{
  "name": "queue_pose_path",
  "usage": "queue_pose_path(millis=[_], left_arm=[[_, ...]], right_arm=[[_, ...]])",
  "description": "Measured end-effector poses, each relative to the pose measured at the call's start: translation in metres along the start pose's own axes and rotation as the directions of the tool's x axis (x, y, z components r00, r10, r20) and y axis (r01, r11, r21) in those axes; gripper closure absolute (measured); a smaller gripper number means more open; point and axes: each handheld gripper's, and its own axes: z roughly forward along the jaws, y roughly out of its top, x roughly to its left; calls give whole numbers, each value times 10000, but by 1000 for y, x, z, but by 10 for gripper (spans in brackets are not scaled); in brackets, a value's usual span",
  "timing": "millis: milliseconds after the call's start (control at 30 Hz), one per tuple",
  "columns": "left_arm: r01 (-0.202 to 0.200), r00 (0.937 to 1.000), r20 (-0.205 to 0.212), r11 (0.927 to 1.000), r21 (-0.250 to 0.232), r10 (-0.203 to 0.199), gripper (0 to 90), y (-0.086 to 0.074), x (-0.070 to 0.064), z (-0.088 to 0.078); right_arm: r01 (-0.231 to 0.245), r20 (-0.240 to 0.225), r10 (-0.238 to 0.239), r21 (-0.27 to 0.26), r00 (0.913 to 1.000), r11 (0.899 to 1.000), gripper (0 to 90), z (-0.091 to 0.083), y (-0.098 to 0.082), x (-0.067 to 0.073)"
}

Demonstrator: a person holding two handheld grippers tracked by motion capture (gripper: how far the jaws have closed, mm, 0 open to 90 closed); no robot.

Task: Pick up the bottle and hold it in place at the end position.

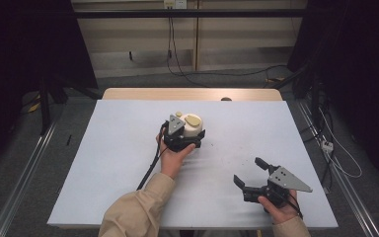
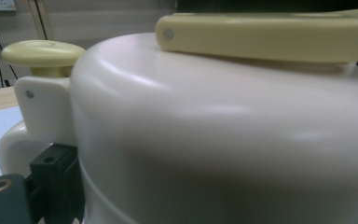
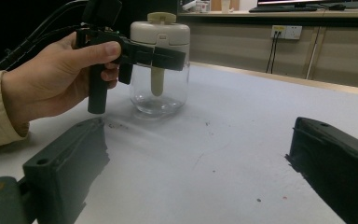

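Note:
A clear glass jar with a cream lid and pale yellow knob stands upright near the middle of the table. My left gripper is clamped around the jar just under its lid, one black jaw crossing its front in the right gripper view. The cream lid sits very close in the left gripper view, with the yellow knob at the upper left. The jar looks empty apart from a cream stem hanging inside. My right gripper rests near the front right, open, nothing between its jaws.
A pale blue mat covers the wooden table. Small dark specks lie on the mat between jar and right gripper. A small round object sits at the far edge. Cables run over the floor beyond.

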Motion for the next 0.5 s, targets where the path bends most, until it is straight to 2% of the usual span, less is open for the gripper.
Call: queue_pose_path(millis=[167, 267, 500], left_arm=[[-230, 9997, -8, 9997, 14, 230, 64, 0, 0, 1], [-161, 9999, -18, 9999, -62, 161, 64, -1, -1, 2], [-339, 9994, 45, 9993, -139, 340, 64, -5, -4, 5]], right_arm=[[-20, -15, 20, -7, 10000, 10000, 35, 0, 0, 0], [-17, -7, 17, 16, 10000, 10000, 35, 1, 0, 0], [1, 0, -1, 19, 10000, 10000, 35, 1, 0, 0]])
